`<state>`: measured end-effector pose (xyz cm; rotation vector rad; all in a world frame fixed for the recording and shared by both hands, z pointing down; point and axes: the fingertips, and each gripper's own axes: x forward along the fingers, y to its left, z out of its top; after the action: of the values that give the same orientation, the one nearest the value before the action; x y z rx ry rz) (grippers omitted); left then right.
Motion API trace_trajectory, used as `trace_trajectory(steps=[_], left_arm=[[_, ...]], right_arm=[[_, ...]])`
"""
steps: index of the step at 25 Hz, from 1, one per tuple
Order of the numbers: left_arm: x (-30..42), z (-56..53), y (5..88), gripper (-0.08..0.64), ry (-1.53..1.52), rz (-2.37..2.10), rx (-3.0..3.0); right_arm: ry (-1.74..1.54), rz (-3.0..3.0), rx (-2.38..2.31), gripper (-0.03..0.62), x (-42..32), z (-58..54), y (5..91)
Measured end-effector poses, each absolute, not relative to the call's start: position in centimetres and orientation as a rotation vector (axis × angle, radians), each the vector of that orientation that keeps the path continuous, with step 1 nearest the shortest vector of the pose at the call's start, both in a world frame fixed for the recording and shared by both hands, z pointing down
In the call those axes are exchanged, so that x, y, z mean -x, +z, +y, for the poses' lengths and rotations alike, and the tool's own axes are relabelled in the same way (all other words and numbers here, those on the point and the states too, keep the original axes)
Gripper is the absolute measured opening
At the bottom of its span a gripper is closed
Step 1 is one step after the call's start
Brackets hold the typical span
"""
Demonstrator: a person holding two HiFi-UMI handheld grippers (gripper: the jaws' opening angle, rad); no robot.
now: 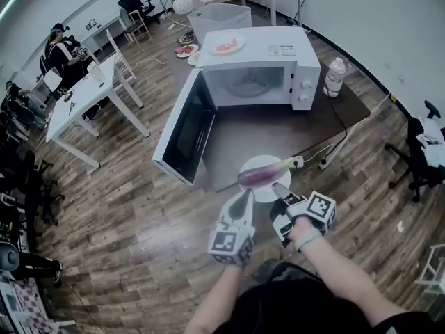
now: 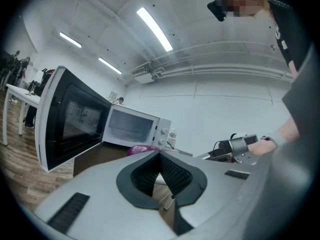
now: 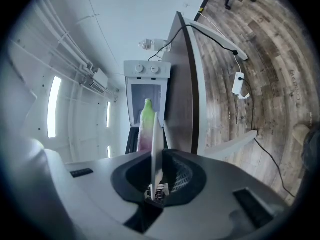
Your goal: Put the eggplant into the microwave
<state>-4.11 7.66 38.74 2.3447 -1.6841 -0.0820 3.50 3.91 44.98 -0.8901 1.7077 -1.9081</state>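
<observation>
Your left gripper (image 1: 246,196) and right gripper (image 1: 279,189) sit side by side, both clamped on the near rim of the white plate (image 1: 267,191). The eggplant (image 1: 263,175) lies across that plate, green stem to the right, at the near edge of the dark table (image 1: 278,131). Further back the microwave (image 1: 259,67) stands on the table, its door (image 1: 182,127) swung wide open to the left. A bottle (image 1: 334,76) stands just right of it.

In left gripper view the eggplant (image 2: 142,149) is mostly behind the left claw (image 2: 160,155), only a purple bit shows. Right gripper view: plate (image 3: 154,149) is edge-on & covers part of it. Stuff on the dish (image 1: 240,44) atop the microwave (image 1: 278,54) = too small to ID tbh.
</observation>
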Motion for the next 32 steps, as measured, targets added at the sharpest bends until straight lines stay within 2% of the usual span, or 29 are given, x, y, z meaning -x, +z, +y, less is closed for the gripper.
trace_trajectory(steps=[17,32], left_arm=[[3.0,3.1,39.6,0.012,-0.099,-1.714,-2.300],[5.0,-3.0,40.3,0.012,-0.114,-1.702,-2.311]], right_arm=[[-1.937,1.741,0.877,0.025,-4.9,-1.3,45.8],[-1.939,1.720,0.901,0.025,-3.7,-6.5,46.9]])
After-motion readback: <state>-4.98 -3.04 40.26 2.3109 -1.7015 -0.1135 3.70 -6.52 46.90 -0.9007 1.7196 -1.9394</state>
